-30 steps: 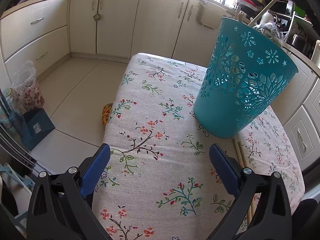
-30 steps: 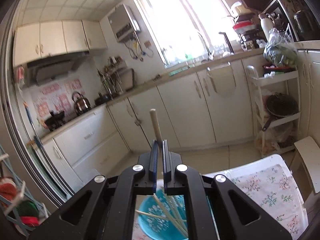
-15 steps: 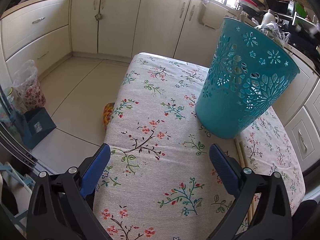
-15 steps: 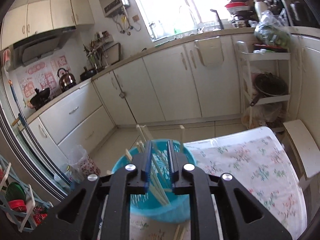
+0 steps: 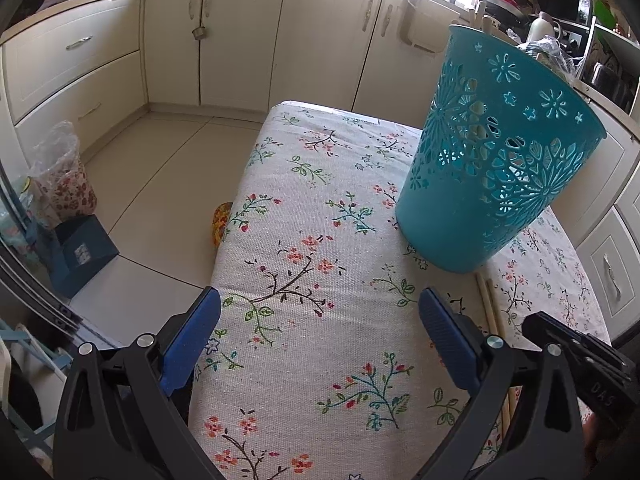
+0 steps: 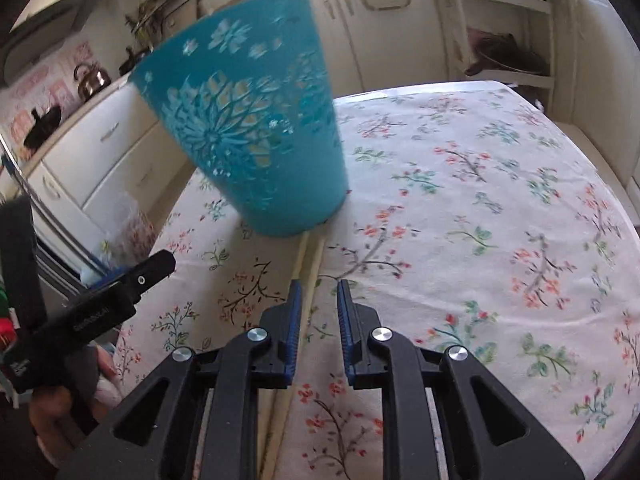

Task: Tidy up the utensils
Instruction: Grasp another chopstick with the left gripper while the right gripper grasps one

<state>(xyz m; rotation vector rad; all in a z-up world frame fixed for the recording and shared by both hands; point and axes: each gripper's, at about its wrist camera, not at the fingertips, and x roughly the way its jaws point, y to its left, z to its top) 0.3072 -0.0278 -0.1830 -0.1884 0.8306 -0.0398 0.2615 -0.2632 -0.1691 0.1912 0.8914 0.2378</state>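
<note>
A teal cut-out basket (image 5: 496, 168) stands on the flowered tablecloth (image 5: 304, 208), with pale stick ends (image 5: 486, 22) poking above its far rim. Two wooden chopsticks (image 6: 310, 256) lie side by side on the cloth, running from the basket's (image 6: 248, 140) base toward me. My right gripper (image 6: 319, 286) hovers low over them, jaws parted by a narrow gap. Nothing is pressed between its pads; the sticks lie underneath. My left gripper (image 5: 318, 300) is wide open and holds nothing, above the cloth's near part, left of the chopsticks (image 5: 490, 308).
Cream cabinets line the far side and right. The table's left edge drops to a tiled floor with a bag (image 5: 60, 176) and a blue box (image 5: 82, 254). A hand (image 6: 52, 408) grips the left tool's handle at the lower left.
The right gripper let go of the chopstick it held above the basket. It dropped down in front of the basket toward the table, and its jaws parted slightly. The left gripper stayed still.
</note>
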